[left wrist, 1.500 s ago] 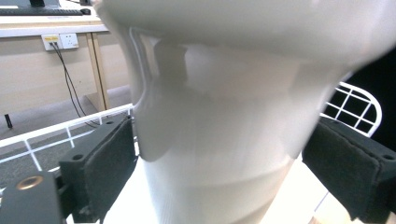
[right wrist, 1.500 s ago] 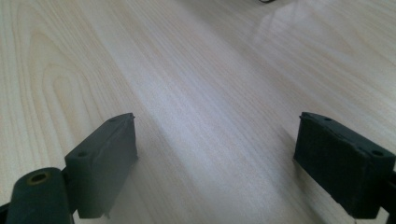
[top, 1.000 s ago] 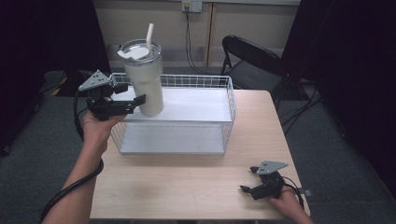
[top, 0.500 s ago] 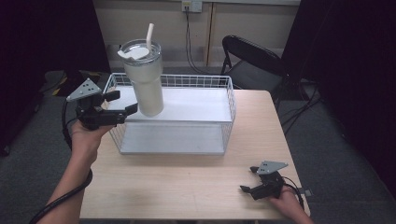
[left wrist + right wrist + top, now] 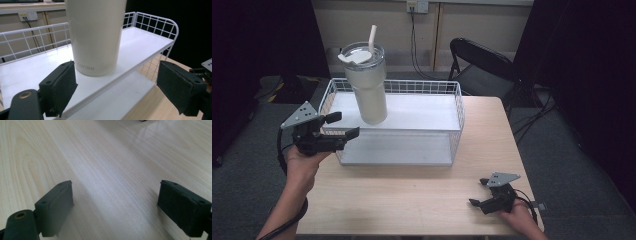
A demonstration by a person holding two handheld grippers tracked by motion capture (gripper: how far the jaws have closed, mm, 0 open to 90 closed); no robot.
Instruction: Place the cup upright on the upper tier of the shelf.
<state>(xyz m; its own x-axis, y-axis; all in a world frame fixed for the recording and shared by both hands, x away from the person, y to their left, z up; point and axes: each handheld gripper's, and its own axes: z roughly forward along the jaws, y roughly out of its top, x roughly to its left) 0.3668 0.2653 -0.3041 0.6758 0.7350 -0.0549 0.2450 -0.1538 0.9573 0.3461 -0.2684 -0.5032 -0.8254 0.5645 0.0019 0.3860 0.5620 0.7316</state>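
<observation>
The tumbler [image 5: 366, 82] stood upright on the top shelf of the white wire rack [image 5: 447, 90], toward the shelf's left end, straw [image 5: 372, 36] poking up through the lid. Left gripper [image 5: 343, 126] hung just off the rack's left front corner, jaws spread wide, nothing between them, clear of the cup. From the left gripper view the tumbler [image 5: 96, 37] sat dead ahead, beyond the pads [image 5: 63, 86] and not touching either one, base planted on the shelf [image 5: 140, 42] a little back from its front edge.

Right gripper [image 5: 482, 192] lay low at the table's [image 5: 412, 200] near right corner, jaws wide as well, holding nothing; its own view looked along bare wood [image 5: 112, 157].

Risks from here, as I read it. That cup was tall and looked top-heavy with lid and straw, and it stood near the front lip. A reach that clipped it with one jaw before the other could shove it along the smooth shelf or tip it forward over the edge, down onto the lower tier. Coming in too low, a jaw could snag the shelf edge or the wire wall at the left end. A grip near the narrow base could let the tapered wall slip through the pads; higher on the body looked safer
</observation>
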